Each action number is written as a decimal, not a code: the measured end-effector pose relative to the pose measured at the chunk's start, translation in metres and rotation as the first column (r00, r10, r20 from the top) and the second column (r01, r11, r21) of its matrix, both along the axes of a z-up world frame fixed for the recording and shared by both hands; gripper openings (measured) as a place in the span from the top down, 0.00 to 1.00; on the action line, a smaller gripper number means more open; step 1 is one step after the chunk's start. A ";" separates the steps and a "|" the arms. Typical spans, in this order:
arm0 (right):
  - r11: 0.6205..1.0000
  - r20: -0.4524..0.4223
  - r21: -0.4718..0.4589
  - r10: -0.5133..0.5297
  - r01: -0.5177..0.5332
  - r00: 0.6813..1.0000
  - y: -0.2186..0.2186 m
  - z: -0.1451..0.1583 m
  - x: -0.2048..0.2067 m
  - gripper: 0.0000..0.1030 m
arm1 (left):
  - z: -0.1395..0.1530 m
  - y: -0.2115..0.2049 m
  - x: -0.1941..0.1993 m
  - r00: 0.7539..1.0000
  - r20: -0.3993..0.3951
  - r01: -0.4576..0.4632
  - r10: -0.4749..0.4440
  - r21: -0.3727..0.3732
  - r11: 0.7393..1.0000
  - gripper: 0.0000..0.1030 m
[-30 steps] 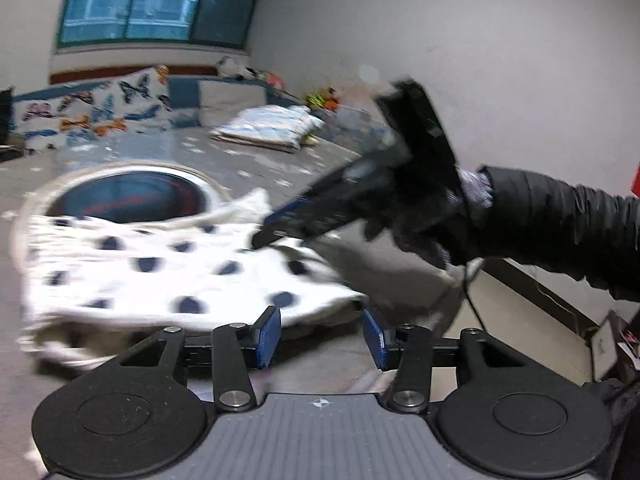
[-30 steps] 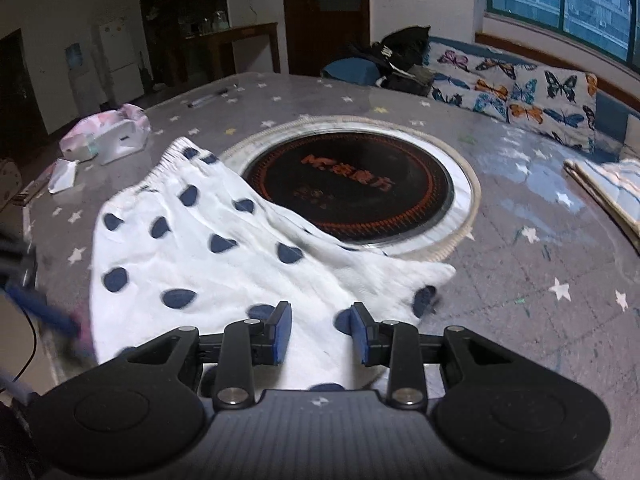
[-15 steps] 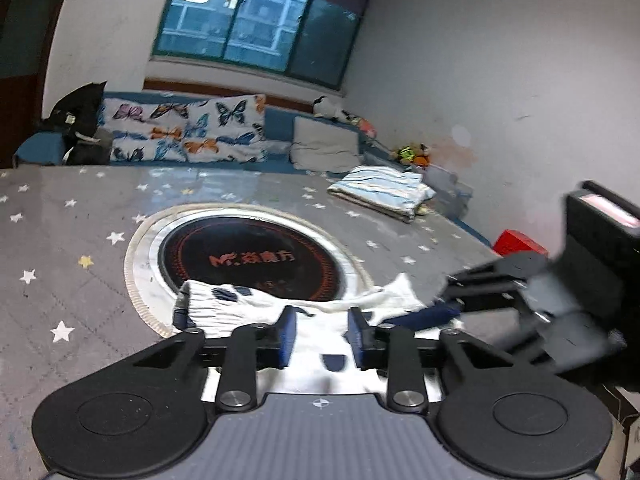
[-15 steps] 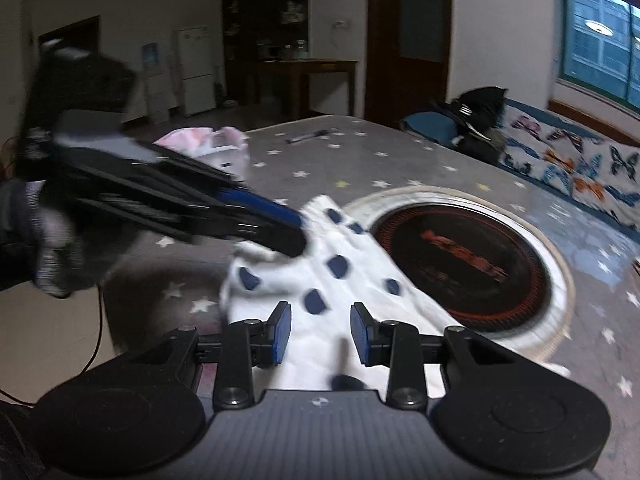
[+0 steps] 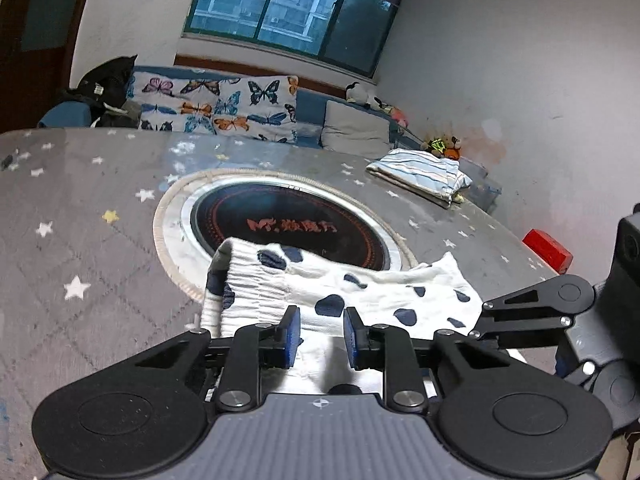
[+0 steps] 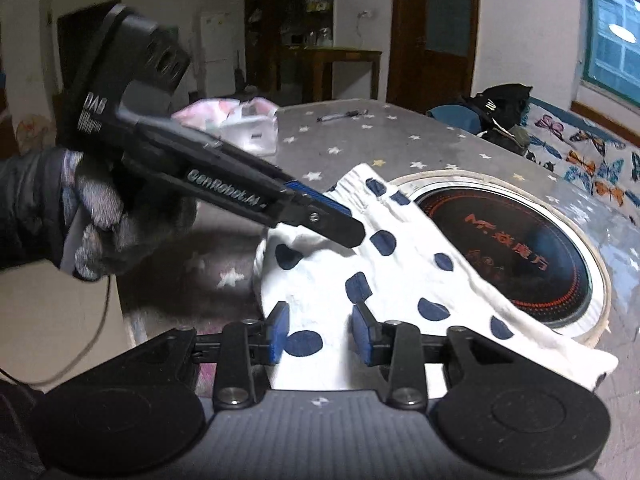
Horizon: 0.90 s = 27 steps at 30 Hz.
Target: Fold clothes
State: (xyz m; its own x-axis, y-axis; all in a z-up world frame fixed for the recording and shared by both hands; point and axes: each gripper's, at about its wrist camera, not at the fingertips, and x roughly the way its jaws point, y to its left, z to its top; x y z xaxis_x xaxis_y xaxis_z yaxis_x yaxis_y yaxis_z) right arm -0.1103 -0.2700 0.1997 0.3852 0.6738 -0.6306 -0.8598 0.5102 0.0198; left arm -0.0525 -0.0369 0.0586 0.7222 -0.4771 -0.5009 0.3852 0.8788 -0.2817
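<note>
A white garment with navy dots lies on the grey star-patterned table, partly over the round black cooktop. My left gripper sits at its ribbed waistband end with white cloth between its narrow-set pads. From the right wrist view the left gripper, held by a gloved hand, pinches the garment and lifts it slightly. My right gripper is over the near edge of the cloth; its jaws are opening, with cloth between the pads but not pressed. The right gripper shows beside the left.
A folded striped cloth lies at the table's far right, and a red box shows beyond the edge. A pink-white bag and a pen lie on the far side. A butterfly-cushioned bench lines the wall.
Both grippers swung in toward each other at the near end of the garment. The left jaws narrowed onto the waistband; the right jaws widened. The spread cloth is now gathered narrower.
</note>
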 end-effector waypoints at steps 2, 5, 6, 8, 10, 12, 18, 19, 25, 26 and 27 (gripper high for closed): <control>0.999 -0.020 0.026 -0.027 0.027 0.999 -0.010 0.005 0.005 0.62 | 0.006 -0.001 -0.002 1.000 0.017 0.007 -0.007 -0.006 1.000 0.75; 0.995 -0.065 0.065 -0.075 0.079 0.995 -0.027 0.008 0.015 0.62 | 0.012 -0.006 -0.001 0.999 0.033 0.019 -0.018 -0.013 1.000 0.75; 0.992 -0.077 0.077 -0.094 0.100 0.993 -0.032 0.008 0.018 0.62 | 0.013 -0.007 0.001 0.999 0.034 0.023 -0.023 -0.015 1.000 0.75; 0.985 -0.100 0.099 -0.132 0.142 0.986 -0.042 0.008 0.024 0.62 | 0.013 -0.011 0.004 0.999 0.033 0.034 -0.033 -0.016 0.999 0.75; 0.975 -0.122 0.117 -0.174 0.188 0.977 -0.051 0.009 0.034 0.62 | 0.010 -0.015 0.008 0.999 0.022 0.045 -0.044 -0.016 0.999 0.75; 0.967 -0.136 0.115 -0.211 0.227 0.968 -0.057 0.008 0.045 0.62 | 0.007 -0.020 0.008 0.998 0.014 0.061 -0.061 -0.011 0.998 0.75; 0.946 -0.198 0.082 -0.294 0.315 0.935 -0.062 -0.005 0.080 0.64 | -0.003 -0.027 0.004 0.995 0.001 0.096 -0.096 0.020 0.995 0.74; 0.943 -0.205 0.078 -0.301 0.322 0.931 -0.062 -0.007 0.084 0.65 | -0.005 -0.026 0.004 0.995 -0.005 0.096 -0.096 0.020 0.995 0.74; 0.933 -0.237 0.072 -0.329 0.354 0.914 -0.059 -0.020 0.105 0.70 | -0.013 -0.022 0.004 0.995 -0.028 0.100 -0.099 0.016 0.995 0.74; 0.931 -0.241 0.074 -0.331 0.358 0.912 -0.060 -0.020 0.107 0.71 | -0.013 -0.022 0.003 0.995 -0.028 0.101 -0.101 0.016 0.995 0.74; 0.929 -0.240 0.071 -0.337 0.362 0.911 -0.060 -0.020 0.108 0.71 | -0.014 -0.021 0.003 0.994 -0.030 0.102 -0.102 0.015 0.995 0.74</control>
